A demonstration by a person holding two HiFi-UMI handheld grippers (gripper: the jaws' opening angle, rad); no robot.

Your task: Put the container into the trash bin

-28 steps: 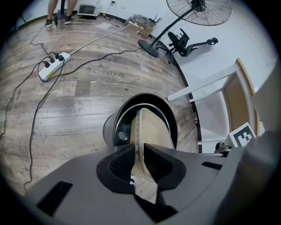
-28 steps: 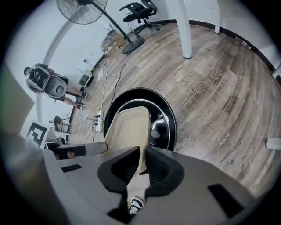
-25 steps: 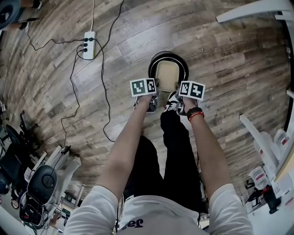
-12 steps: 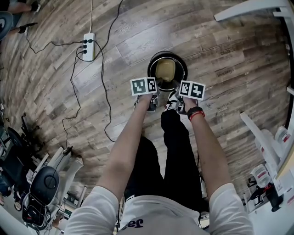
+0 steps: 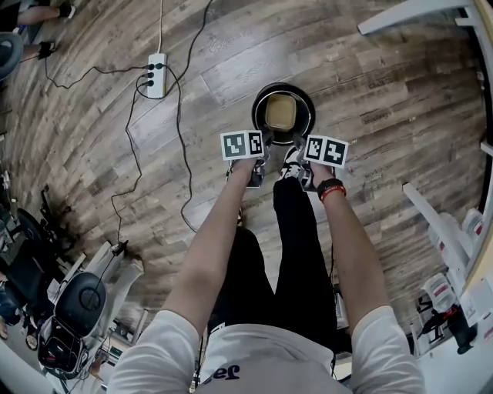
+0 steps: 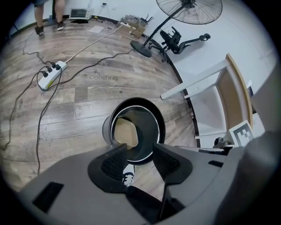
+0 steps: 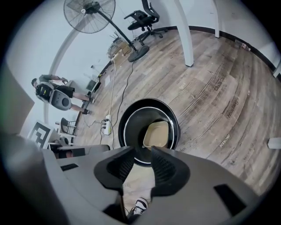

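Note:
The black round trash bin [image 5: 256,115] stands on the wood floor just ahead of my feet. A beige container [image 5: 280,112] lies down inside it, apart from both grippers. My left gripper [image 5: 266,139] hangs above the bin's near left rim and my right gripper [image 5: 298,141] above its near right rim. In the left gripper view the bin [image 6: 106,131] and container [image 6: 124,132] show beyond the left gripper [image 6: 140,160], which is open and empty. The right gripper view shows the bin [image 7: 124,127], the container [image 7: 156,134] and the right gripper [image 7: 142,165], also open and empty.
A white power strip [image 5: 156,75] with black cables lies on the floor to the far left. My legs and shoes [image 5: 291,163] stand right behind the bin. A floor fan [image 6: 189,11] and white table legs [image 6: 193,85] stand to the right; a person [image 7: 52,92] is far off.
The container left the two grippers and dropped down into the bin. Both grippers' jaws opened, and both grippers rose a little above the rim.

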